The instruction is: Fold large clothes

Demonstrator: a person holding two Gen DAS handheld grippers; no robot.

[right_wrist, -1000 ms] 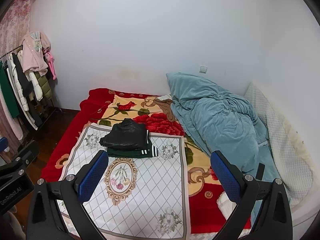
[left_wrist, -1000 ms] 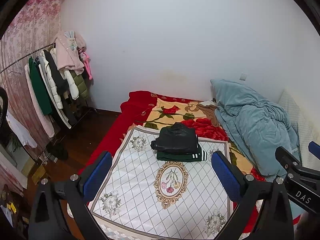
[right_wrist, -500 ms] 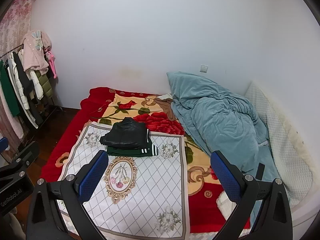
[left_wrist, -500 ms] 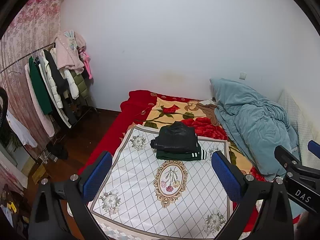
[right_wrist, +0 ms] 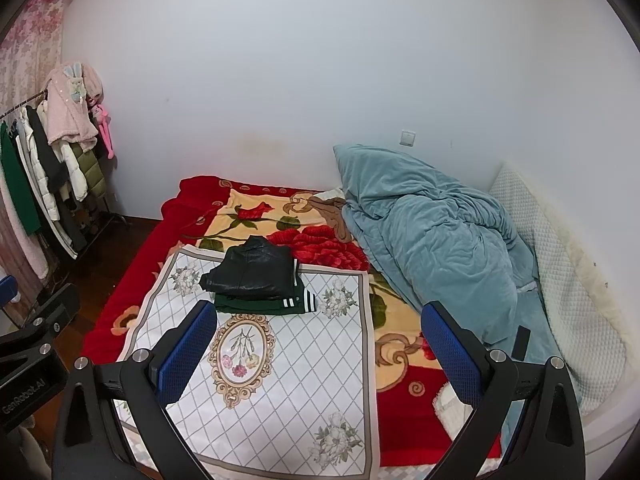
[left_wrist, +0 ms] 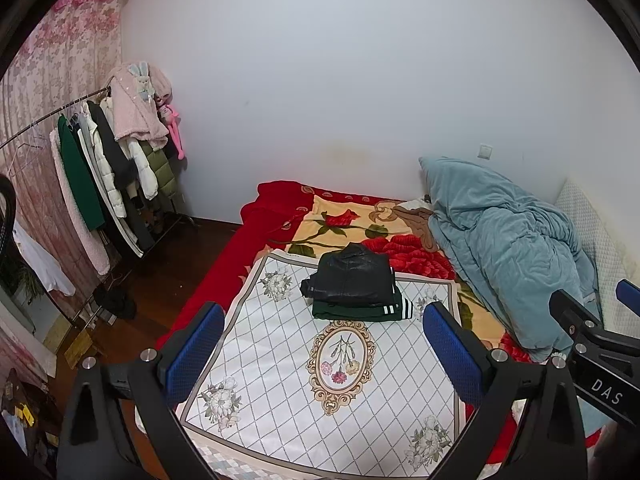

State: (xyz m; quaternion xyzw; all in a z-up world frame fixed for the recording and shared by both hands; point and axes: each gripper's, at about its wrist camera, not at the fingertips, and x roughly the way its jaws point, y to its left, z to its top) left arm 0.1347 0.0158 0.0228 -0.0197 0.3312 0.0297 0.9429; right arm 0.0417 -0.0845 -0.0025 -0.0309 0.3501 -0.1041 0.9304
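From the left wrist view the clothes rack (left_wrist: 100, 184) shows almost whole, with coats hanging over the dark wooden floor (left_wrist: 160, 276) and a pink curtain (left_wrist: 60, 80) behind it; the right wrist view cuts most of that off and gives instead the far right side of the bed, where a white quilted mattress edge (right_wrist: 568, 280) runs along the wall and a small dark object (right_wrist: 522, 342), too small to identify, lies by the rumpled blue duvet (right_wrist: 440, 248). Each view also catches the other tool at its margin. The left gripper (left_wrist: 324, 354) is spread wide, its blue pads apart with nothing between them, hanging above the near edge of the bed without touching anything. The right gripper (right_wrist: 318, 354) is equally wide apart and holds nothing. The folded clothes sit as a neat stack toward the middle of the bed, on the far end of the white patterned cloth (left_wrist: 340, 380): a black jacket (left_wrist: 352, 280) folded on top of a green garment (left_wrist: 360, 310) with white stripes at its cuff. Beneath the cloth lies a red flowered blanket (right_wrist: 320, 240).
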